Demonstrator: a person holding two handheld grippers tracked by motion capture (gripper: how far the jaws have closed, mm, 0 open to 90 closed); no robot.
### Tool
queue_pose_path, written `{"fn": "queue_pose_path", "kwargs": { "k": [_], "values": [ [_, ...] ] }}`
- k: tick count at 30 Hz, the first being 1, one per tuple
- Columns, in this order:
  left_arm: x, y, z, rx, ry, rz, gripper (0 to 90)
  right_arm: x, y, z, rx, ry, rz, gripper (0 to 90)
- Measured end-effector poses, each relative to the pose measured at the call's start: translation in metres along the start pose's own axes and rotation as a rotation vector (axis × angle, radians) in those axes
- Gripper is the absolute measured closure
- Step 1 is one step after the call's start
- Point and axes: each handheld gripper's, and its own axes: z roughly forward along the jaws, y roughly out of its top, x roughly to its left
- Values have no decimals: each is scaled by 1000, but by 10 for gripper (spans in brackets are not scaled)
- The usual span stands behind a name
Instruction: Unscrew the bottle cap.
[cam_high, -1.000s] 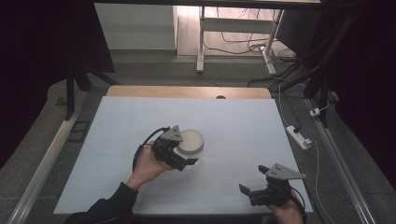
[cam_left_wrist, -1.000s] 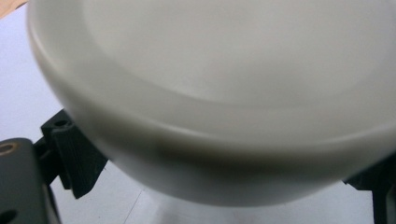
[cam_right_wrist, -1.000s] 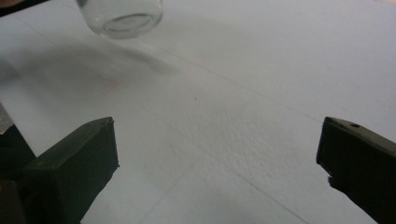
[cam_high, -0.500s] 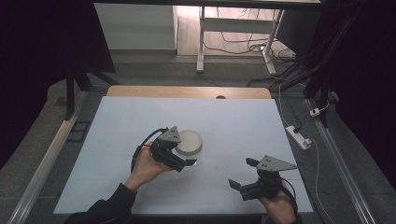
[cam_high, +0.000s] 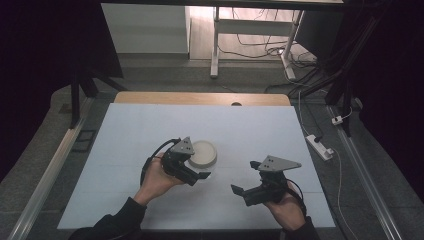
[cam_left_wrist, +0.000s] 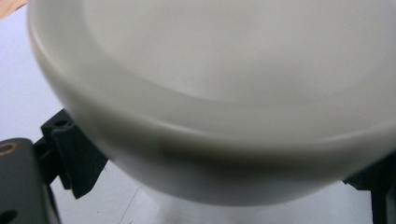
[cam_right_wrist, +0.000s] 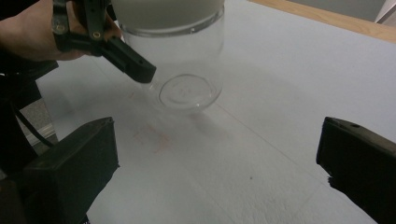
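Pale blue-white rectangular table top (cam_high: 150, 135), bare light wood strip (cam_high: 200, 98) along its 12 o'clock edge with a small dark notch. Grey carpeted floor (cam_high: 60, 170) around it. Aluminium rails (cam_high: 47, 175) at 9 and 3 o'clock. White power strip (cam_high: 320, 146) on the floor at 3 o'clock, cable running up. White-legged desk frame (cam_high: 215, 45) at 12 o'clock, tangled cables under it, warm light there. Dark curtains both sides.

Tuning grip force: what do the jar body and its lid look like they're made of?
Jar body: clear and glossy, the base ring and table show through it; glass or hard clear plastic, can't tell which. Lid: opaque off-white, smooth satin finish with a rounded edge; probably plastic. The left gripper has its jaws around the jar.
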Motion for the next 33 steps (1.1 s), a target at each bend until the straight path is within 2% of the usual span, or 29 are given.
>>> {"fn": "queue_pose_path", "kwargs": {
  "k": [6, 13, 23, 33],
  "values": [
    [-2, 0, 2, 5, -2, 5, 76, 4, 13, 10, 0, -1, -19, 0],
    [-3, -1, 3, 2, -5, 9, 76, 8, 30, 20, -15, 20, -39, 0],
    [-6, 0, 4, 6, -10, 18, 77, 21, 53, 45, 11, 26, -96, 0],
    [-9, 0, 7, 11, -1, 22, 77, 28, 69, 74, 18, 37, -77, 0]
  ]
}}
